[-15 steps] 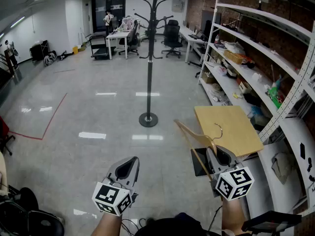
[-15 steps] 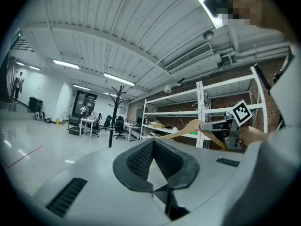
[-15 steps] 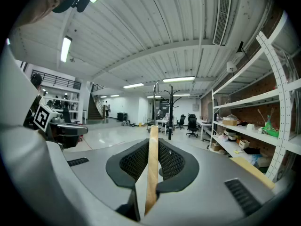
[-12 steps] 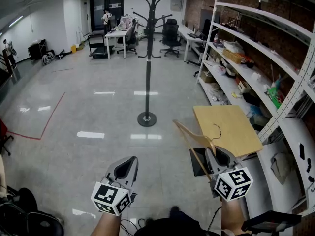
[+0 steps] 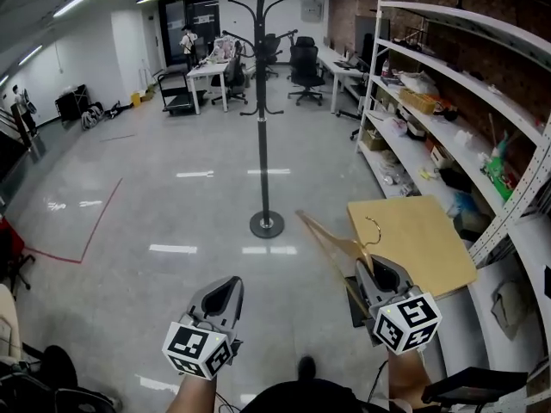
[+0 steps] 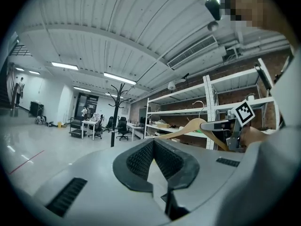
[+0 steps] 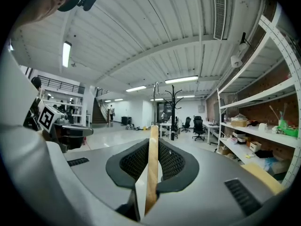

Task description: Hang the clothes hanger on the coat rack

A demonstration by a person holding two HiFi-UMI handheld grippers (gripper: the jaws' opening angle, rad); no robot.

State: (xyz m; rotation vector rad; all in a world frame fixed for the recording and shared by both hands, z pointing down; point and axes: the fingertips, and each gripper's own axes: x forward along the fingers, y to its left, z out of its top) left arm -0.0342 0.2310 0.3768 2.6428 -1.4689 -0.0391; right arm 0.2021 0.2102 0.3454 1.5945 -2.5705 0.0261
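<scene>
The black coat rack (image 5: 262,101) stands upright on its round base (image 5: 267,224) on the floor, a few steps ahead of me. My right gripper (image 5: 382,277) is shut on a wooden clothes hanger (image 5: 331,243); the metal hook (image 5: 372,231) points up. In the right gripper view the hanger's bar (image 7: 152,166) runs between the pads, with the rack (image 7: 173,111) far beyond it. My left gripper (image 5: 220,295) is held low at the left, shut on nothing. The left gripper view shows its pads (image 6: 141,157) meeting, the hanger (image 6: 193,125) at right and the rack (image 6: 114,114) far off.
Metal shelving (image 5: 448,101) full of clutter lines the right side. A wooden board (image 5: 413,239) lies near its foot, just right of the hanger. Desks and office chairs (image 5: 301,58) stand at the back, and a person (image 5: 188,41) is there. Red tape (image 5: 86,231) marks the floor at left.
The view has moved a little forward and right relative to the rack. Both grippers keep their places; the hanger stays in the right one.
</scene>
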